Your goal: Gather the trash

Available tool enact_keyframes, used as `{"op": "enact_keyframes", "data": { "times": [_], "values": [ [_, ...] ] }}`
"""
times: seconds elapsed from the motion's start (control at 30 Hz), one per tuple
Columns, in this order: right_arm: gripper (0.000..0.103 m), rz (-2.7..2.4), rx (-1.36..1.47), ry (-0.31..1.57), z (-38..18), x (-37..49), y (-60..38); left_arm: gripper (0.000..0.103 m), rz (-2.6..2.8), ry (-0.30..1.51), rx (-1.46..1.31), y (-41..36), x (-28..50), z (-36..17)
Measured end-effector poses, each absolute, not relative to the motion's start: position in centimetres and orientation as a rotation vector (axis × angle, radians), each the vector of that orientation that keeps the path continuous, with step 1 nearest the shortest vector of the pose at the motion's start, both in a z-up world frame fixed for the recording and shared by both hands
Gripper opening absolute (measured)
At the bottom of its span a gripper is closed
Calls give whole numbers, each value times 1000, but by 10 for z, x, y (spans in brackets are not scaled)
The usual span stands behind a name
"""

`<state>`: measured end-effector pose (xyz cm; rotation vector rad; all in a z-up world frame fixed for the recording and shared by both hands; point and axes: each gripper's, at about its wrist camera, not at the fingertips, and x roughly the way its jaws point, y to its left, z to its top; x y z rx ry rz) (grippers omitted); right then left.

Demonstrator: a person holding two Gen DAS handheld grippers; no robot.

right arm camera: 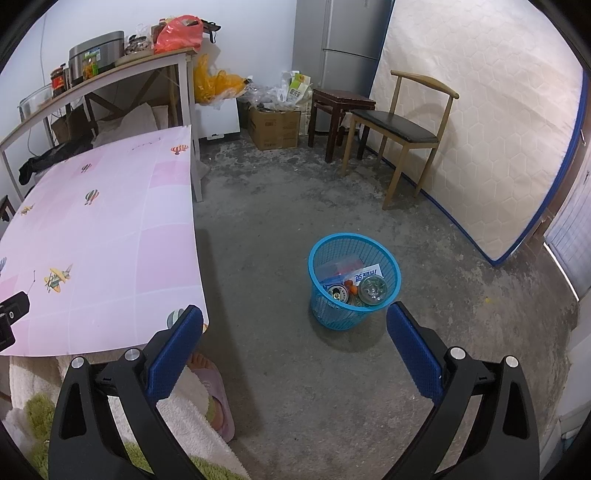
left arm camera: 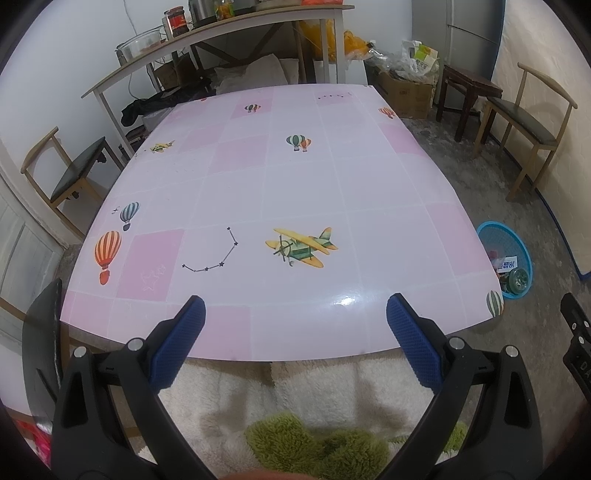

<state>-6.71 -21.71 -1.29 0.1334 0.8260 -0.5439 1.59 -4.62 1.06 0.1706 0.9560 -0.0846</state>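
Pink patterned table (left arm camera: 280, 184); concrete floor (right arm camera: 280, 229) carries blue trash basket (right arm camera: 354, 280).

Bare grey concrete floor (right arm camera: 295, 229), stained and patchy. White walls (left arm camera: 92, 44). Near left, table under pink checked cover (left arm camera: 295, 184) printed with balloons and planes. Far left, long white-framed shelf table (right arm camera: 110, 74) crowded with jars, pot and red bag. Far centre, cardboard box (right arm camera: 275, 127), dark wooden stool (right arm camera: 338, 105), grey fridge (right arm camera: 347, 33). Right, 1 wooden chair with black seat (right arm camera: 399, 125) before a mattress (right arm camera: 480, 129) leaning on the wall. Another chair (left arm camera: 70, 173) at far left.
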Motion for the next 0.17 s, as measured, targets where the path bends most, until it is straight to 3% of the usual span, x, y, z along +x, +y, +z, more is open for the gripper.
{"op": "enact_keyframes", "data": {
  "times": [0.17],
  "values": [
    [97, -543, 134, 826, -13, -67, -217, 95, -94, 960, 174, -43, 14, 9]
  ]
}}
